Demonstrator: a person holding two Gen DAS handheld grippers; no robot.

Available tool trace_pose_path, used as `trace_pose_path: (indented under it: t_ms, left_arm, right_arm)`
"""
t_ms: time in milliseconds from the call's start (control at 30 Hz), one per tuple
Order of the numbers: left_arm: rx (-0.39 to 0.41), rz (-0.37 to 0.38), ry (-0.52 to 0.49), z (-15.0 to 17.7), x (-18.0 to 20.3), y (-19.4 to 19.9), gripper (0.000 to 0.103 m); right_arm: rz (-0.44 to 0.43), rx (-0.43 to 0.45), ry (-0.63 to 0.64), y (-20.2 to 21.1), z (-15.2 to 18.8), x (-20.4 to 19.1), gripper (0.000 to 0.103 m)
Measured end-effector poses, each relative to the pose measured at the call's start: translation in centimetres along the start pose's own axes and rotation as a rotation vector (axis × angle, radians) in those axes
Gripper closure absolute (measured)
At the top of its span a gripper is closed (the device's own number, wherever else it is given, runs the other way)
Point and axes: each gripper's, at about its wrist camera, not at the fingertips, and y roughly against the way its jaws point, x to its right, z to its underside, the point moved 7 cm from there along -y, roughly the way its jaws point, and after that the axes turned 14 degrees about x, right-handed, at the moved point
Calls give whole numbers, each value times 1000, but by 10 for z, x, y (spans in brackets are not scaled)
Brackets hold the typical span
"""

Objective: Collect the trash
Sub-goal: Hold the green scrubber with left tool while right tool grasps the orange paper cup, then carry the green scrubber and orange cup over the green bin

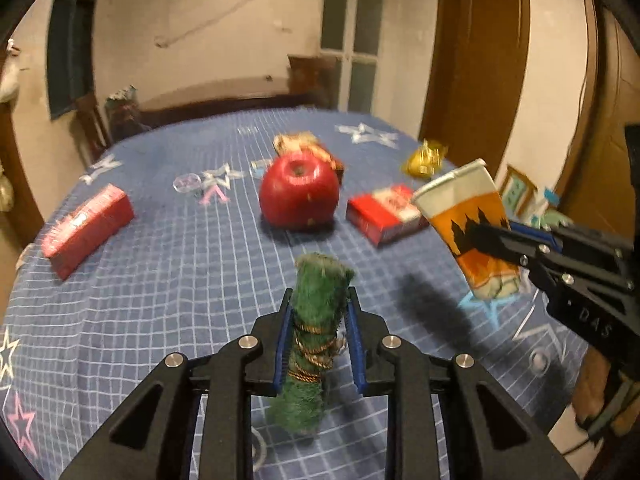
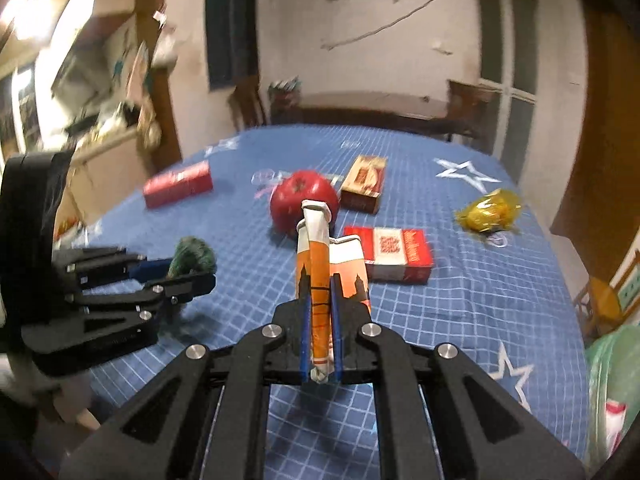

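My left gripper (image 1: 318, 300) is shut on a green fuzzy roll (image 1: 318, 320) bound with gold string, held above the blue checked tablecloth (image 1: 180, 280). My right gripper (image 2: 320, 292) is shut on a squashed orange and white paper cup (image 2: 316, 264), also held above the cloth. In the left wrist view the cup (image 1: 466, 216) and the right gripper (image 1: 492, 238) are at the right. In the right wrist view the left gripper (image 2: 188, 274) with the green roll (image 2: 192, 258) is at the left.
On the table lie a red apple (image 1: 298, 190), a red cigarette pack (image 1: 384, 212), a long red box (image 1: 88, 230), a brown box (image 2: 364, 182), a yellow wrapper (image 2: 490, 210) and a clear lid (image 1: 187, 183). A door (image 1: 476, 52) stands at the far right.
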Motion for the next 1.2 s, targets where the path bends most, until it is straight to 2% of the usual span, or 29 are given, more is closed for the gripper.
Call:
trace_pose_path:
  t_ms: [200, 333, 767, 1200]
  left_arm:
    - [114, -30, 12, -24, 16, 24, 80]
    - [127, -12, 15, -29, 26, 32, 85]
    - [189, 41, -2, -60, 60, 49, 85]
    - [222, 158, -32, -92, 129, 41, 85]
  right_arm:
    - [60, 78, 16, 24, -14, 3, 96]
    - [77, 98, 20, 36, -15, 7, 96]
    - [146, 138, 15, 57, -26, 35, 96]
    - [248, 168, 17, 88, -39, 83, 96]
